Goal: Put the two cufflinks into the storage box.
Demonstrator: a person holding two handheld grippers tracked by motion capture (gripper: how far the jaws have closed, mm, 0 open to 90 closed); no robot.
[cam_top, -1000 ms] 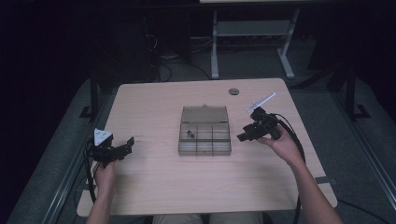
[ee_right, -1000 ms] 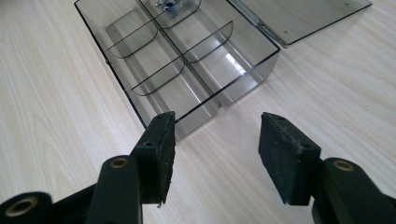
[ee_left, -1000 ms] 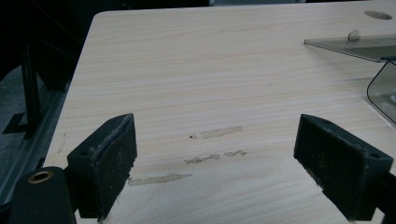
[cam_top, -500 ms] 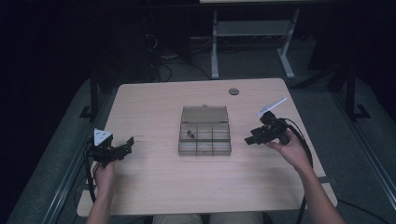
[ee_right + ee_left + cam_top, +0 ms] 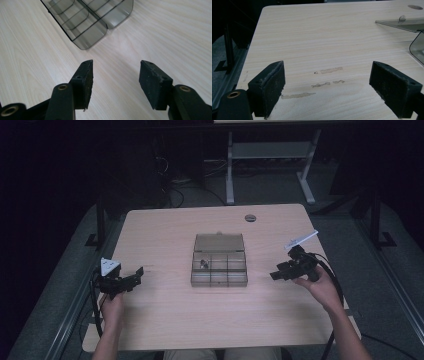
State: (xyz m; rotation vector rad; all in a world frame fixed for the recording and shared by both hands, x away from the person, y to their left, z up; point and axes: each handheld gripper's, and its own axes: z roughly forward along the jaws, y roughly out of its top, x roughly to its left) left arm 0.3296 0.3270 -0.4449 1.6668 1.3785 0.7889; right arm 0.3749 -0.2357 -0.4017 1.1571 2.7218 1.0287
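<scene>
Smoked-plastic organiser box (image 5: 219,260) lies open mid-tabletop (image 5: 160,320); your left gripper (image 5: 131,276) and right gripper (image 5: 278,273) gape empty, work seemingly unstarted.

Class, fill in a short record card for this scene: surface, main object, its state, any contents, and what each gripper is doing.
Surface: light wooden table
Main object: clear grey compartment box, mid-table
Box state: lid open, laid back
Contents: small item in one left compartment, too small to identify
Left gripper: open, empty, left of box
Right gripper: open, empty, right of box
</scene>
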